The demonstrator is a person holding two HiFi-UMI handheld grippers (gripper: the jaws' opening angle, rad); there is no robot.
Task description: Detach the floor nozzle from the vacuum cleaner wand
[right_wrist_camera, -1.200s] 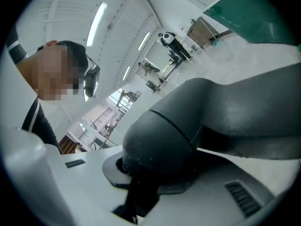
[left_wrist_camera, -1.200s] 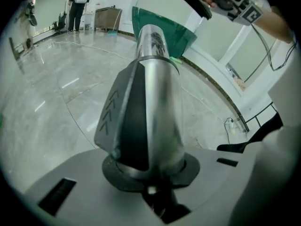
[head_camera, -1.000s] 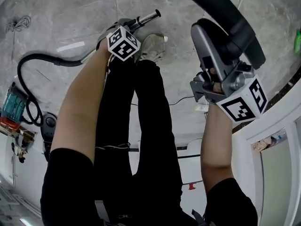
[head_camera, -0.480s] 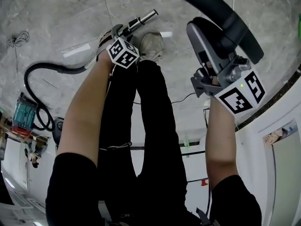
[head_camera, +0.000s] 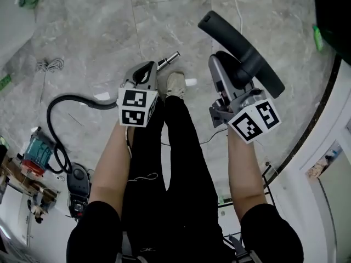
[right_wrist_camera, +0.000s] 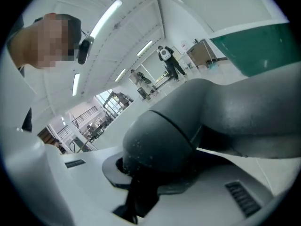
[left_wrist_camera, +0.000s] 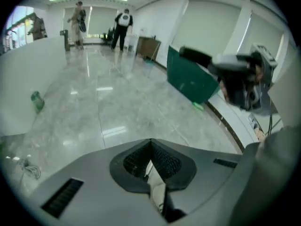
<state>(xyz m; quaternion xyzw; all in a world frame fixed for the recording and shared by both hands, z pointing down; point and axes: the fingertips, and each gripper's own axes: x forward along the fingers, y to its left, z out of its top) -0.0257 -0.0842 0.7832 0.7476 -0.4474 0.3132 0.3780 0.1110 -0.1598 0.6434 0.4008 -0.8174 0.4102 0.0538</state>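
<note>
The black floor nozzle [head_camera: 241,40] is off the wand and up in the air, with my right gripper [head_camera: 227,75] shut on its rounded dark neck [right_wrist_camera: 174,126]. The silver wand end [head_camera: 169,59] lies on the marble floor by a shoe [head_camera: 175,84], its black hose [head_camera: 68,100] curving left. My left gripper [head_camera: 143,73] hovers above the wand, apart from it, jaws shut with nothing held [left_wrist_camera: 151,157]. In the left gripper view the nozzle [left_wrist_camera: 197,58] and the right gripper show at upper right.
The teal and red vacuum canister [head_camera: 32,147] sits at the left, a dark round unit [head_camera: 79,185] below it. A coiled cord [head_camera: 48,66] lies on the floor. A white curved counter [head_camera: 329,130] bounds the right. A green panel [left_wrist_camera: 188,81] and distant people [left_wrist_camera: 123,25] lie ahead.
My left gripper has let go of the wand and risen away from the floor. My right gripper has lifted with the nozzle still in it. The wand end stays by the shoe.
</note>
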